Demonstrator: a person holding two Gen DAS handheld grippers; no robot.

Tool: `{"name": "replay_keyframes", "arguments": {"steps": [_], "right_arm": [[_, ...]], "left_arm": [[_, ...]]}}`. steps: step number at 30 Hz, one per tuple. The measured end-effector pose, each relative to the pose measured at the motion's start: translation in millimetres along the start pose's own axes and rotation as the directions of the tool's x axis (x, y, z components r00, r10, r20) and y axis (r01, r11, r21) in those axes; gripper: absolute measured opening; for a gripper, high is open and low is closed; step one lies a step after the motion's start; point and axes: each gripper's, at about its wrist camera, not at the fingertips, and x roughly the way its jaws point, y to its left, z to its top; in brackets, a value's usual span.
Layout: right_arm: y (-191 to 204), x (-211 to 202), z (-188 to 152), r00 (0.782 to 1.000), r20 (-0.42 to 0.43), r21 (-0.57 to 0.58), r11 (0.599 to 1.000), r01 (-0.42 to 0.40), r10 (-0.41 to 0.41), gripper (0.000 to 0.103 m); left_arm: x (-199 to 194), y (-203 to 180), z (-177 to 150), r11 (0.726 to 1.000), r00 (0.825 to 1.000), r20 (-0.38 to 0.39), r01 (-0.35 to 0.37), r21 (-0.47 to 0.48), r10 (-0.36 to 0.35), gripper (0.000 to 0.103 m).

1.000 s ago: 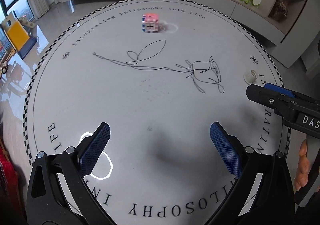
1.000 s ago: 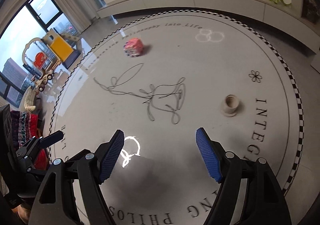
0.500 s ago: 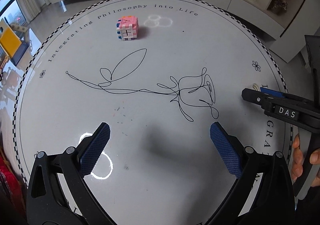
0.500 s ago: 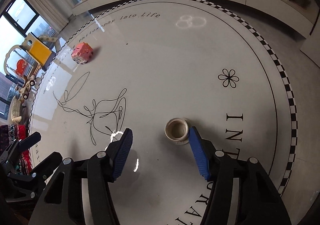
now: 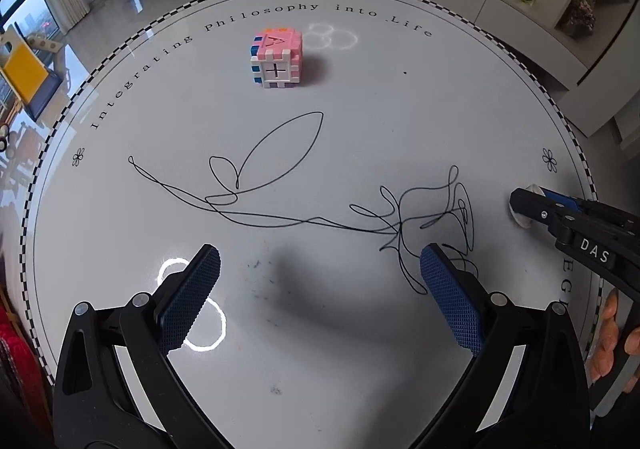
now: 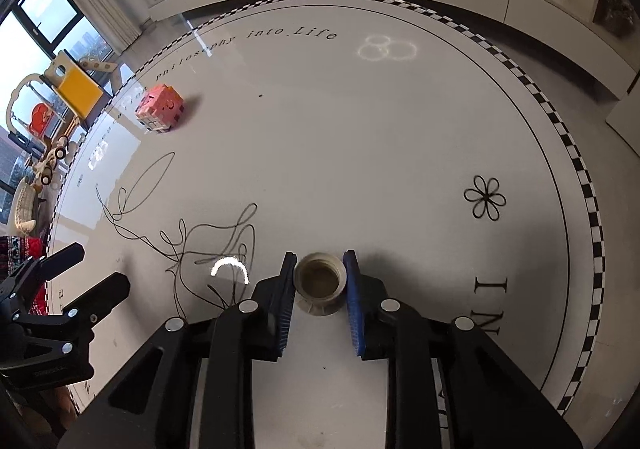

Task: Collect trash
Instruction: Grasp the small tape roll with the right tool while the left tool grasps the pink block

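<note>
The cup (image 6: 320,281), a small white open-topped piece of trash, stands upright near the table's (image 6: 400,153) right edge, pinched between the blue pads of the right gripper (image 6: 319,269). The left gripper (image 5: 320,269) hangs with jaws spread wide and nothing between them over the near middle. A pink cube (image 5: 277,59) sits well apart toward the far edge.

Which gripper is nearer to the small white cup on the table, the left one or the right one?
Right. The right gripper has the small white cup between its fingers, pads against its sides. The left gripper hangs open over bare table, apart from the cup.
</note>
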Motion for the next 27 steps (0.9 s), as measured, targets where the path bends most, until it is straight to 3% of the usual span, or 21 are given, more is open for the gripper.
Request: {"name": "replay_keyframes", "arguments": {"steps": [14,25,27], "right_arm": [[24.6,32.1,69.5,1.000,0.010,-0.042,0.999,-0.010,0.010,0.025],[30.4,45.8,101.3,0.999,0.033,-0.065,0.998,0.016,-0.014,0.025],[32.7,47.1,105.7,0.999,0.040,-0.070,0.997,0.023,-0.020,0.025]], "left_arm": [[42.9,18.4,71.1,0.999,0.999,0.013,-0.041,-0.018,0.041,0.097],[79.1,31.1,118.0,0.998,0.998,0.041,-0.054,-0.033,0.056,0.097],[81.0,31.6,123.3,0.998,0.997,0.061,-0.051,-0.024,0.052,0.088]]}}
